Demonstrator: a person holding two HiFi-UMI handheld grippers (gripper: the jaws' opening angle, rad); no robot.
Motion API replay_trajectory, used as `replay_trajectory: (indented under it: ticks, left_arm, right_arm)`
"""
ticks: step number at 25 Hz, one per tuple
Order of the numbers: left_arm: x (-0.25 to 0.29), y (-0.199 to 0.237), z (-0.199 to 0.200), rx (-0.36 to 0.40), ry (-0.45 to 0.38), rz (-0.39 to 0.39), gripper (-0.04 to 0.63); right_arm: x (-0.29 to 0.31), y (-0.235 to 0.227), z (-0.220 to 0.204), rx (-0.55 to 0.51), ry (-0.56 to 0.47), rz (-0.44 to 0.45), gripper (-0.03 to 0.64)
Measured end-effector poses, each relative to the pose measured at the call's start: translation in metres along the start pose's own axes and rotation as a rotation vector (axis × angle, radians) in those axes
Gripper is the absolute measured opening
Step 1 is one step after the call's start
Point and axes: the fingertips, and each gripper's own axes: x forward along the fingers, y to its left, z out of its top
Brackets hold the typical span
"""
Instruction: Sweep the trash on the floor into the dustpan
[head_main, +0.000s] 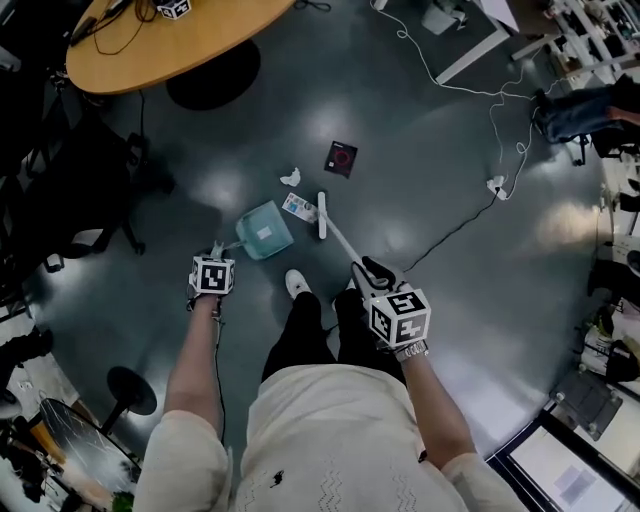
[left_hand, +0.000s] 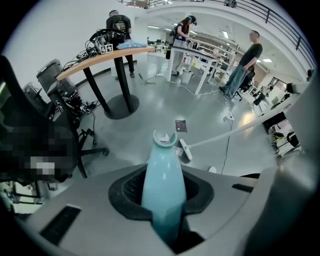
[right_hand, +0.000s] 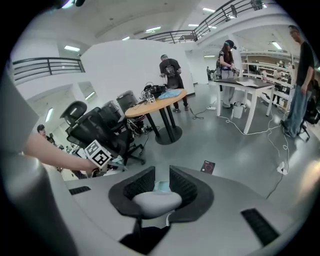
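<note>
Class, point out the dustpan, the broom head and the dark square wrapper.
dustpan (head_main: 266, 231), head view, its teal tray.
broom head (head_main: 322, 217), head view, middle of the white bar.
dark square wrapper (head_main: 341, 159), head view, its centre.

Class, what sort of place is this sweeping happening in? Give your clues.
Probably an open-plan lab or workshop: white workbenches, cables trailing across the floor, and a mezzanine railing overhead.

An open lab hall: workbenches (right_hand: 245, 85), office chairs (right_hand: 100, 127), floor cables (head_main: 440, 72), mezzanine railing (right_hand: 45, 65).
</note>
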Motion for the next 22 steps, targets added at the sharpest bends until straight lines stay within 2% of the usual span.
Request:
replay_trajectory:
  ticks: [4, 9, 12, 15, 17, 20, 22]
  left_arm:
    - [0.004, -0.001, 0.011, 0.033, 0.011, 0.005, 0.092]
    - [0.004, 0.000, 0.009, 0.023, 0.007, -0.010, 0.092]
    - [0.002, 0.000, 0.003, 0.021, -0.005, -0.006, 0.092]
    - [-0.001, 0.002, -0.008, -0.015, -0.013, -0.002, 0.092]
    - [-0.006, 0.006, -0.014, -0.072, -0.023, 0.004, 0.092]
    - [-0.015, 0.010, -0.026, -0.169, -0.042, 0.009, 0.092]
    - [-0.021, 0.007, -0.037, -0.207, -0.053, 0.004, 0.092]
  right_arm:
    - [0.002, 0.024, -0.001, -0.054, 0.026, 0.104, 0.091]
    - [-0.001, 0.050, -0.004, -0.078, 0.044, 0.233, 0.091]
    - [-0.002, 0.059, 0.001, -0.077, 0.058, 0.280, 0.091]
    - [-0.004, 0.055, 0.009, -0.063, 0.067, 0.264, 0.089]
    - [-0.003, 0.044, 0.021, -0.030, 0.075, 0.228, 0.087]
    - [0.000, 0.016, 0.052, 0.035, 0.084, 0.187, 0.081]
    - [0.000, -0.002, 0.084, 0.060, 0.076, 0.179, 0.077]
